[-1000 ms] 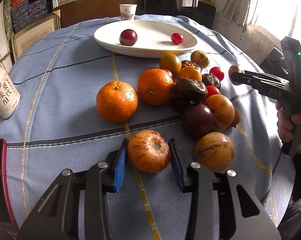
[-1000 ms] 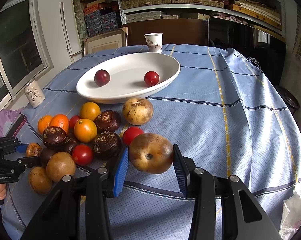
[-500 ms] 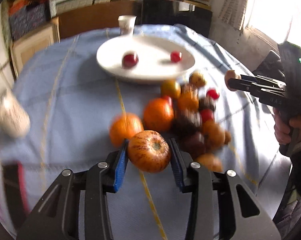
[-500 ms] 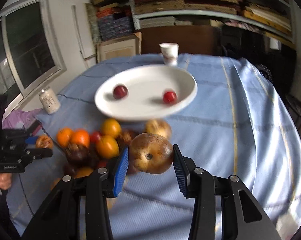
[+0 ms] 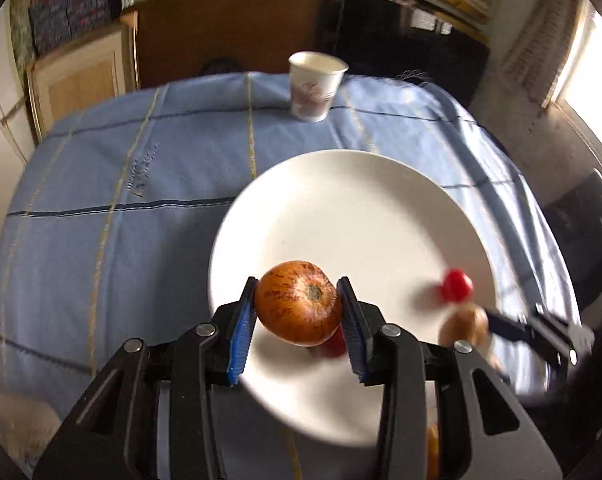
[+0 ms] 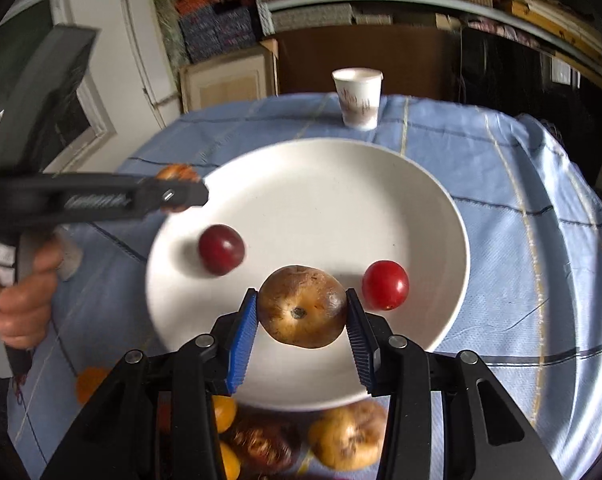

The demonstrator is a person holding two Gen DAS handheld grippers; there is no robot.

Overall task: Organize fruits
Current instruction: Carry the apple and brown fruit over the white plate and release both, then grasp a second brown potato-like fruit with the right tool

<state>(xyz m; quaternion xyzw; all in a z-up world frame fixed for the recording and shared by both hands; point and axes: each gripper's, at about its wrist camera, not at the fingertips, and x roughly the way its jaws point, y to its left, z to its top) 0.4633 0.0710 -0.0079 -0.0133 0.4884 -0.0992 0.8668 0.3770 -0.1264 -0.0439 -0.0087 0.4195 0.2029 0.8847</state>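
**Two fruits held over the white plate**

A blue checked tablecloth (image 5: 113, 216) runs out to the table's far edge, bare ahead and to the left of the left gripper (image 5: 299, 308). The white plate (image 5: 341, 208) lies under both claws, its centre and far half open. The left gripper is clamped on a streaked orange-red fruit (image 5: 299, 302) above the plate's near left part; the right gripper (image 6: 302, 308) is clamped on a brown blotched fruit (image 6: 303, 306) above the near middle. A paper cup (image 6: 357, 98) stands beyond the plate, well ahead of both. Only the right wrist view shows the dark red plum (image 6: 221, 249) left of its claw, clear of the rim, the loose fruit pile (image 6: 341, 440) below the plate's near edge and the person's hand (image 6: 19, 304). A bright red fruit (image 6: 385, 285) lies just right of that claw. A second ago both grippers hung over the pile with the plate far ahead; now they are above it.
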